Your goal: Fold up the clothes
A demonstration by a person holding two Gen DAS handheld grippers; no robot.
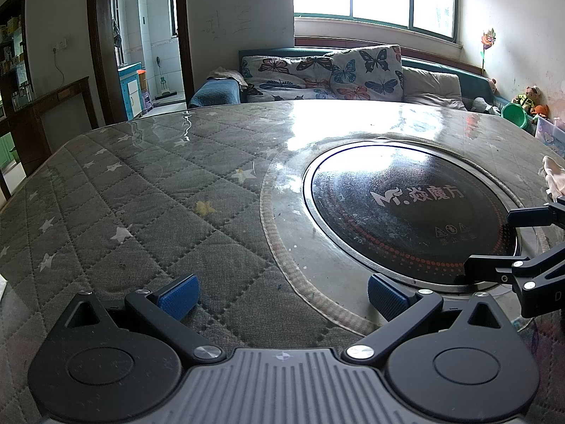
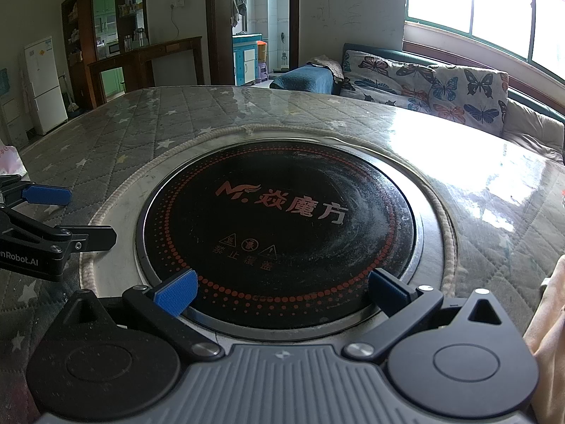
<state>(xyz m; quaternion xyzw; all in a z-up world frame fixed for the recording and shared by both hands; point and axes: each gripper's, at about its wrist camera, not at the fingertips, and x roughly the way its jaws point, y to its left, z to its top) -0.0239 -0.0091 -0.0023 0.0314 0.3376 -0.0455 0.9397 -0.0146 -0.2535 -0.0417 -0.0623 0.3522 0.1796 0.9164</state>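
Nothing looks folded yet: the left gripper (image 1: 282,295) and the right gripper (image 2: 282,288) both hover with fingers spread wide and empty over the quilted table cover (image 1: 141,190), the round black hotplate (image 2: 279,226) lying just ahead of the right one. The only clothing showing is a pale cream garment (image 2: 551,318) at the right gripper's right side, cut off by the frame edge, with a crumpled bit (image 1: 552,176) far right of the left gripper. It seems soft, bunched and unspread, so judging by this, grasping, spreading and every fold remain.
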